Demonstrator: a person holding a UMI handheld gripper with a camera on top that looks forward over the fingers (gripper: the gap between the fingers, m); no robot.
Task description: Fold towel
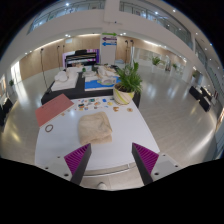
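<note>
A beige towel (96,126) lies bunched and roughly folded in the middle of the white table (60,145), well beyond my fingers. My gripper (111,160) is open and empty, held above the table's near edge. Its two magenta pads (78,157) stand wide apart with only bare table between them.
A reddish-brown board (53,108) lies on the table's far left side. Several small coloured objects (97,101) line the far edge beside a potted plant (126,82). A small ring (48,128) lies left of the towel. A dark table with stacked items (85,78) stands behind.
</note>
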